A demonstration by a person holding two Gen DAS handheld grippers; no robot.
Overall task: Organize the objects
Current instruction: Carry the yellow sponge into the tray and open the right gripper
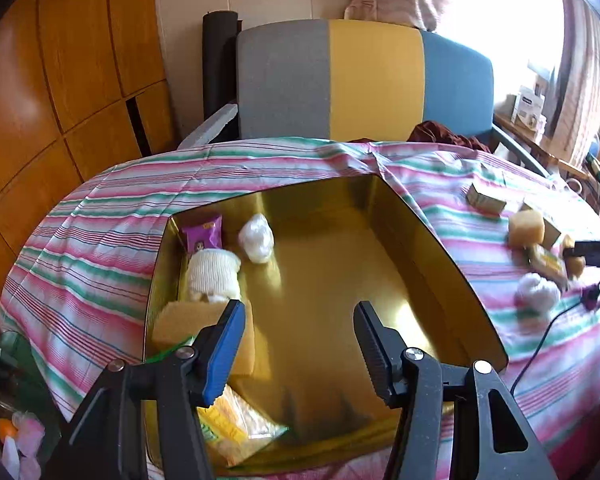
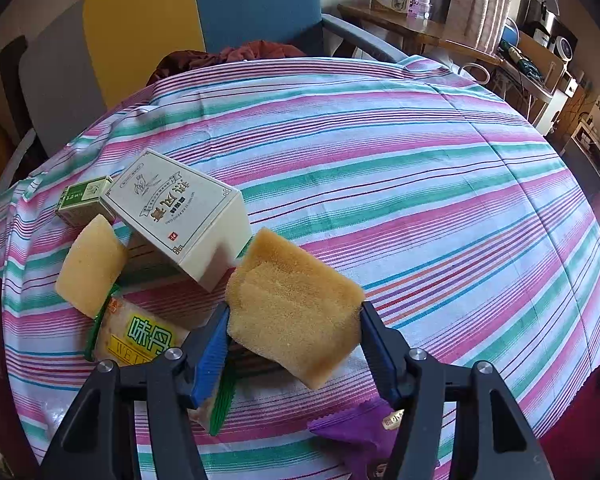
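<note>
The right hand-held gripper (image 2: 294, 334) has its jaws pressed against both sides of a tan sponge (image 2: 294, 308), lifted a little above the striped tabletop (image 2: 420, 184), near the cream box (image 2: 180, 220). The sponge is soft and held only near one end, so it could twist or slip free if the squeeze eases on the way to the gold box (image 1: 440, 248). The left hand-held gripper (image 1: 300, 344) hangs open and empty over that box, angled downward; it could nudge the sponge (image 1: 204, 328) already lying inside by its left finger. The right one points steeply down.
</note>
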